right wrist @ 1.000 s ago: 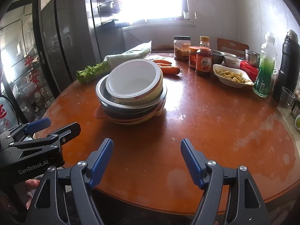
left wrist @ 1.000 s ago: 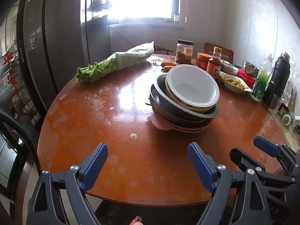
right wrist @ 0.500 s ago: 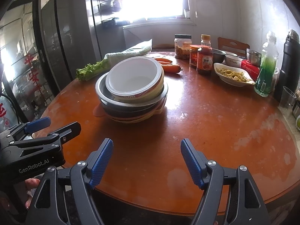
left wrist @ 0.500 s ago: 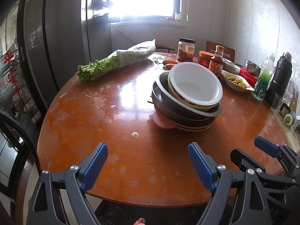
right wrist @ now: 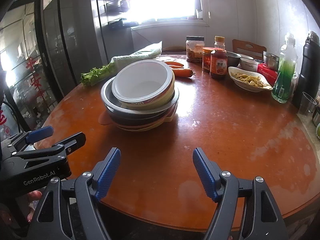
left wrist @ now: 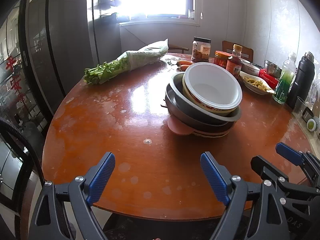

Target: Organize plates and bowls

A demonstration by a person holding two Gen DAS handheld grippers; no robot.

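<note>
**Both grippers open at the near edge, stack untouched**

Your left gripper hangs over the near edge of the table, jaws wide with nothing between them. Your right gripper sits beside it at the same edge, jaws also wide and empty.

The stack stands near the table's middle, well apart from both grippers. A white bowl sits tilted on top, inside a metal bowl, over a dark bowl and plates whose count you cannot tell.

Your left view shows a pink tab sticking out from the bottom of the stack toward you, and a green-and-white ball at the right edge, which the right view cuts off. It also shows the greens in full at the far left edge.

Your right view shows more of the carrots behind the stack, the sauce bottle, the food dish and a clear cup by the right edge. It also catches fingers under the left gripper's body.
</note>
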